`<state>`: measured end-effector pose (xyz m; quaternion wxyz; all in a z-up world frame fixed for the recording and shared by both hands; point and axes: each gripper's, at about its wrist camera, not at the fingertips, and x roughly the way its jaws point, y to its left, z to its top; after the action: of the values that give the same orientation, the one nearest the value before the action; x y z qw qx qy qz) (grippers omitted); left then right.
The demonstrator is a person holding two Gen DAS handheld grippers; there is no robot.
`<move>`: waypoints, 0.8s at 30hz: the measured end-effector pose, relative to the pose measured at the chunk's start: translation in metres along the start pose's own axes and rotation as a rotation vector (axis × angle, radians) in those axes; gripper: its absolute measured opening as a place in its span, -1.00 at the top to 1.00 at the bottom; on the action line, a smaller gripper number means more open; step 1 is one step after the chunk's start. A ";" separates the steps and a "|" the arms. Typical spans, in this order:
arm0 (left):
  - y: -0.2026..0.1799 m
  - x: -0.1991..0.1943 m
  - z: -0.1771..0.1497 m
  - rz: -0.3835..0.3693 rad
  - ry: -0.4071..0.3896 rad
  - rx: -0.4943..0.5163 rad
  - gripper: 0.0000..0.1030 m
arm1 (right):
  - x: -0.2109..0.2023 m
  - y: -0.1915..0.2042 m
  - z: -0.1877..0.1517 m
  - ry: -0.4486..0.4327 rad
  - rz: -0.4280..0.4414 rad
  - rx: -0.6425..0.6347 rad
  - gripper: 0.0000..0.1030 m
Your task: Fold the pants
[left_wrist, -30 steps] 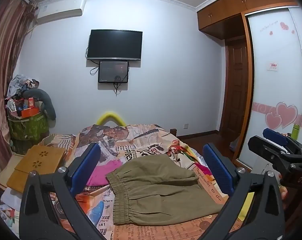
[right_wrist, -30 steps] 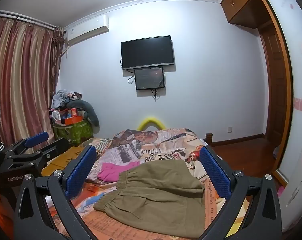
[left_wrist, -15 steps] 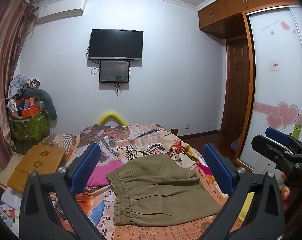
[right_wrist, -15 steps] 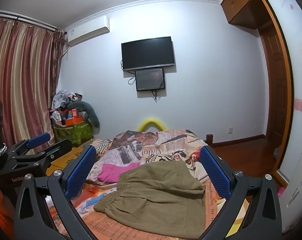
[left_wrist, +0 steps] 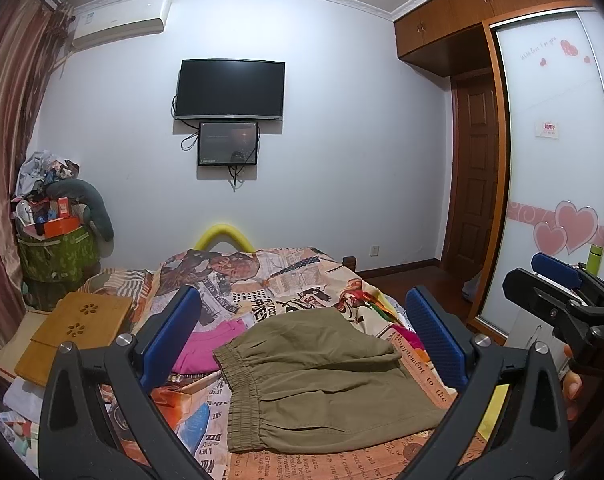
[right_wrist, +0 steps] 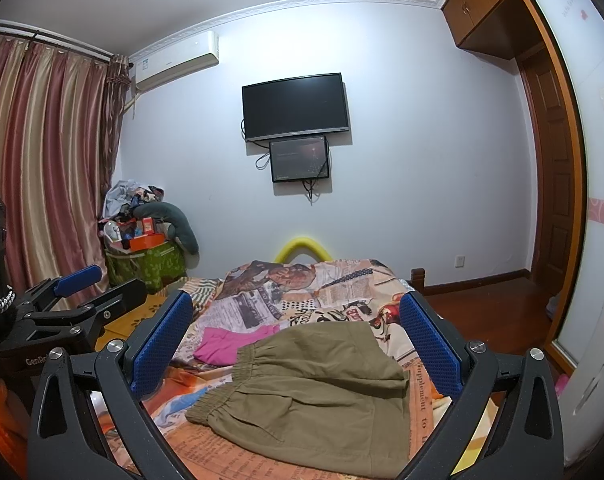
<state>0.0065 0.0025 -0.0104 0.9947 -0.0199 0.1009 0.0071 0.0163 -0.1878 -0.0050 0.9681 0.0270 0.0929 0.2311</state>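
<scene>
- left gripper point(left_wrist: 302, 334): jaws spread wide, nothing between them, just hanging in the air above the bed
- right gripper point(right_wrist: 296, 340): same deal, jaws wide apart and empty, also up above the bed
- each gripper pokes into the edge of the other one's view, so they sit side by side
- olive pants point(left_wrist: 326, 376) lie folded into a compact bundle on the bed point(left_wrist: 286, 276), elastic waistband facing left, neither gripper touching them
- pink cloth point(left_wrist: 210, 348) just beside the pants on the left, on the same newspaper-print bedspread
- wooden board point(left_wrist: 78, 332) off the left edge of the bed
- farther back: TV point(left_wrist: 230, 90) on the wall, small screen point(left_wrist: 228, 143) right under it
</scene>
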 end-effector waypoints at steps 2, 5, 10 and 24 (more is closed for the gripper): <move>-0.001 0.000 0.000 0.000 0.000 0.000 -1.00 | 0.000 0.000 0.000 0.000 0.000 0.000 -0.99; -0.001 0.000 0.000 0.001 0.001 0.001 -1.00 | 0.000 0.000 0.000 0.000 0.000 0.000 -0.99; -0.001 0.000 -0.001 -0.004 0.001 0.001 -1.00 | 0.000 0.000 0.000 0.000 0.000 0.000 -0.99; -0.002 -0.001 -0.001 -0.004 0.001 0.006 -1.00 | 0.001 -0.004 0.004 -0.001 -0.001 -0.004 -0.99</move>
<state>0.0052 0.0009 -0.0112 0.9947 -0.0169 0.1015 0.0046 0.0194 -0.1911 -0.0011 0.9683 0.0250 0.0918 0.2309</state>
